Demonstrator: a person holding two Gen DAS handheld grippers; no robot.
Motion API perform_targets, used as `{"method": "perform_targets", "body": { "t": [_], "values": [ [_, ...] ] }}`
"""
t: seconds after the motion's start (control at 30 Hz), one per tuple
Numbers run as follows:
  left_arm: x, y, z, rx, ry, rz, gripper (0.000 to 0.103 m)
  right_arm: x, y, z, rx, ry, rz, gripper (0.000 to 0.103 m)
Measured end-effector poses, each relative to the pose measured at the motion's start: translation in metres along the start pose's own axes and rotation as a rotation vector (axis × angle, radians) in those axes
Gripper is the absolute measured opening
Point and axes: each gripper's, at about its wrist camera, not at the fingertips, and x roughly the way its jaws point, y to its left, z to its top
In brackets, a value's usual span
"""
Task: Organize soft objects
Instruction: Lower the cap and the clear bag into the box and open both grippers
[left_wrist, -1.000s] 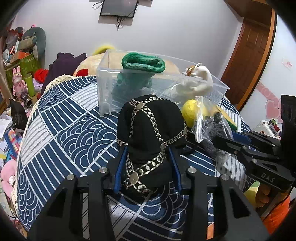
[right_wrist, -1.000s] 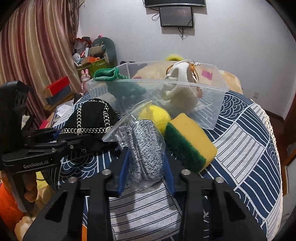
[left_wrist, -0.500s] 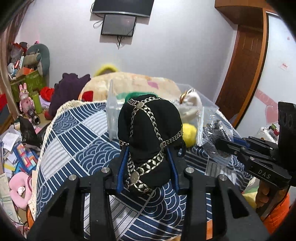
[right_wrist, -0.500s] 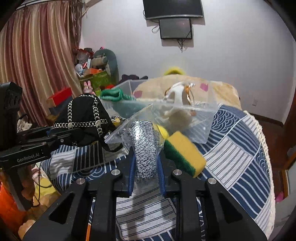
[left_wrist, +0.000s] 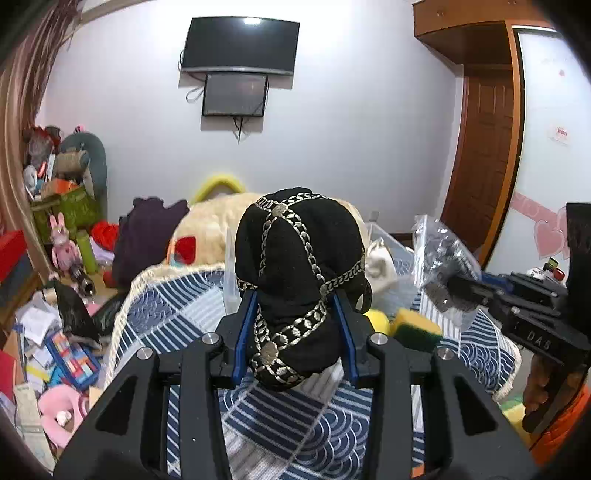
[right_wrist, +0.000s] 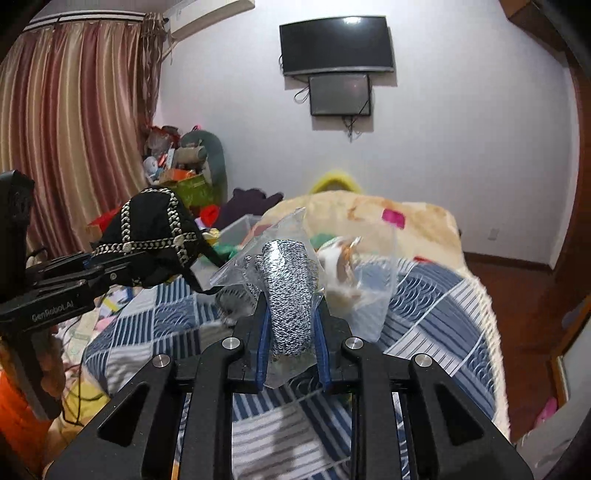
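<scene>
Both grippers have risen since the earlier frames, carrying their loads clear of the blue patterned cloth (left_wrist: 155, 314). The left gripper (left_wrist: 295, 317) points forward and level, its jaws clamped on the lower part of the black chain-trimmed cap (left_wrist: 299, 266), which stands upright above the fingers. The right gripper (right_wrist: 291, 325) is held level beside it, jaws clamped on the clear bag of speckled yarn (right_wrist: 290, 295), in front of the clear bin (right_wrist: 240, 229).
</scene>
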Motion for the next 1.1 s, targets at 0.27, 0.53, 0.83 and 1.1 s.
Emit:
{"method": "perform_targets", "body": {
  "t": [0.27,0.53,0.83,1.1],
  "values": [
    [0.01,0.0,0.025,0.046,-0.066,0.046,0.04,0.005,-0.003,0.033,-0.005,-0.08,-0.032,0.019],
    [0.035,0.011,0.045,0.053,-0.089,0.08,0.04,0.034,-0.004,0.052,0.013,-0.075,-0.032,0.019],
    [0.082,0.01,0.053,0.069,0.006,0.062,0.04,0.073,0.005,0.058,0.009,-0.002,-0.028,0.019],
    [0.12,0.008,0.054,0.101,0.099,0.08,0.04,0.101,0.006,0.059,-0.015,0.084,-0.049,0.019]
  ]
}}
